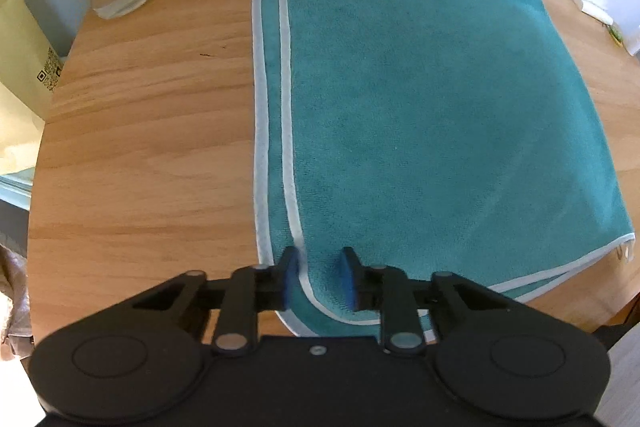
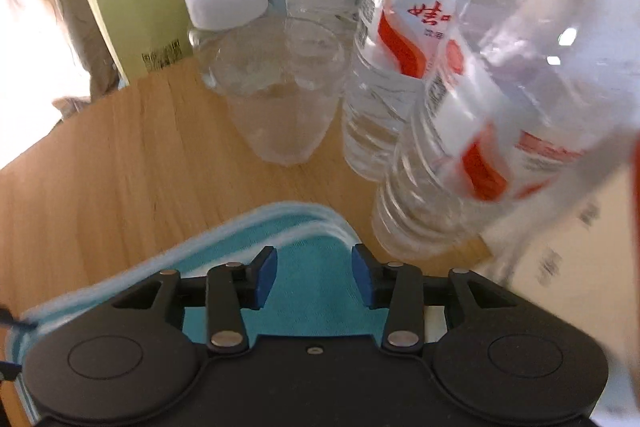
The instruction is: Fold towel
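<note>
**Lining up both corners for the next fold**

Blue pads of the left hand-held gripper are sitting at the bottom centre of the left wrist view, straddling the white-trimmed near corner of the teal towel. A gap is showing on either side of the hem, so the jaws are standing narrow but not yet pinching cloth. In the right wrist view, the right hand-held gripper is hanging with its jaws parted over the towel's rounded far corner, low in the frame, with nothing clamped between the pads.

Moving outward, the towel is lying folded once on the wooden tabletop, its two trimmed edges running side by side up the left of the cloth, slightly offset. From the left wrist view, a finger of the right gripper is touching or hovering just over the far corner near the top centre; which one is unclear.

Beyond that corner, water bottles, a clear cup and a white-capped jar are crowding the upper part of the frame.

Doing this step well probably means catching both layers at each corner, not just the top hem, closing the two grips evenly, and lifting away from the bottles so the cloth is not sweeping into them.
</note>
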Demonstrator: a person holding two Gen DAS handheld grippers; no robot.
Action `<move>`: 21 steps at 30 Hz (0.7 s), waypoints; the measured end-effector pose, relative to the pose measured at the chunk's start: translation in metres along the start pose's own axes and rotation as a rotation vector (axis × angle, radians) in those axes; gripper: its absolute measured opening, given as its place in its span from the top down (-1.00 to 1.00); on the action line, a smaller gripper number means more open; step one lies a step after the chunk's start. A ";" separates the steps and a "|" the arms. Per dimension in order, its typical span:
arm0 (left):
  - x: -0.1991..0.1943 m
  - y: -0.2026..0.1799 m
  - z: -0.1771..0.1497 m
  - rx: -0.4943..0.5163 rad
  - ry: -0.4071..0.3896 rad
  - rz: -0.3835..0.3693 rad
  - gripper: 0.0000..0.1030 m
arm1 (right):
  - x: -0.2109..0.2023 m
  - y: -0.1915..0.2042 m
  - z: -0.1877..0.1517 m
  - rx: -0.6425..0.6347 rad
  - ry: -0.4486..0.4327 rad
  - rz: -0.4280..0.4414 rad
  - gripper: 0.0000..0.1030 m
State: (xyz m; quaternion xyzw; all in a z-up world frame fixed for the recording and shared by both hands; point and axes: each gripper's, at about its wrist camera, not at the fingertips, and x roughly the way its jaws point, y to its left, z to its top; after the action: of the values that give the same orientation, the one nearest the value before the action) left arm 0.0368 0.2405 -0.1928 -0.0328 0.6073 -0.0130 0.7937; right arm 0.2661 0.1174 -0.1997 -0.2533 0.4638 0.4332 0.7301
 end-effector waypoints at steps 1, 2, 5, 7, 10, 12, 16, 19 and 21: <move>0.000 -0.001 0.001 -0.002 -0.001 -0.001 0.69 | 0.004 0.000 0.002 -0.008 -0.002 0.001 0.10; -0.001 -0.003 0.000 0.003 -0.003 0.009 0.71 | 0.007 0.001 0.003 -0.021 -0.001 0.000 0.10; -0.003 -0.007 -0.001 0.018 -0.005 0.024 0.77 | 0.012 0.005 0.009 -0.070 0.025 -0.010 0.11; -0.003 -0.007 0.000 0.018 -0.003 0.029 0.78 | 0.016 0.006 0.009 -0.090 0.048 -0.013 0.11; -0.004 -0.008 0.002 0.028 -0.008 0.025 0.82 | 0.019 0.008 0.008 -0.100 0.062 -0.012 0.12; -0.005 -0.006 0.003 0.018 -0.010 0.016 0.84 | 0.020 0.005 0.010 -0.059 0.079 0.004 0.30; -0.009 -0.002 0.004 0.009 -0.018 0.014 0.86 | 0.020 0.010 0.014 -0.054 0.105 0.050 0.80; -0.013 -0.001 0.004 -0.009 -0.022 0.007 0.87 | 0.018 0.009 0.014 -0.029 0.103 0.060 0.84; -0.019 -0.004 0.003 0.009 -0.036 0.018 0.87 | 0.013 0.008 0.015 -0.011 0.080 0.065 0.84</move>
State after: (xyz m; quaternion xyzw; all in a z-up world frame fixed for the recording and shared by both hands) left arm 0.0350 0.2381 -0.1737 -0.0239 0.5931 -0.0080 0.8047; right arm 0.2681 0.1379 -0.2046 -0.2591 0.4982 0.4486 0.6953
